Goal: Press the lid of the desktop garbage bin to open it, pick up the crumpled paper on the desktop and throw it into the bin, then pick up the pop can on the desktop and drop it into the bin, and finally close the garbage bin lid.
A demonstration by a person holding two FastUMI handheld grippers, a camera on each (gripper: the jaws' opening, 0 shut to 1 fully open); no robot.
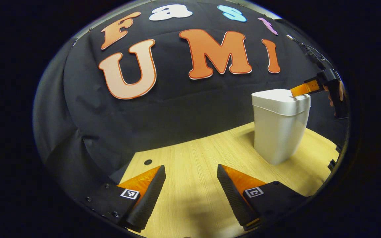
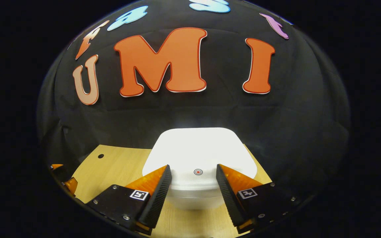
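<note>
The right gripper (image 2: 193, 177) hangs with its jaws apart over the closed lid (image 2: 198, 153) of the white garbage bin (image 1: 280, 127) on the desktop (image 1: 193, 172), seemingly lined up to press it, though contact cannot be judged. The left gripper (image 1: 191, 183), likewise spread and empty, waits well apart from the bin, apparently leaving that press to the other hand

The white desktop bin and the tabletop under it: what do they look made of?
The white desktop bin with rounded corners looks like moulded plastic with a smooth satin finish: seamless walls, soft highlights on its closed lid. The pale yellow tabletop looks like wood or wood-effect laminate, with fine straight grain lines and a matte surface; which one is unclear.
</note>
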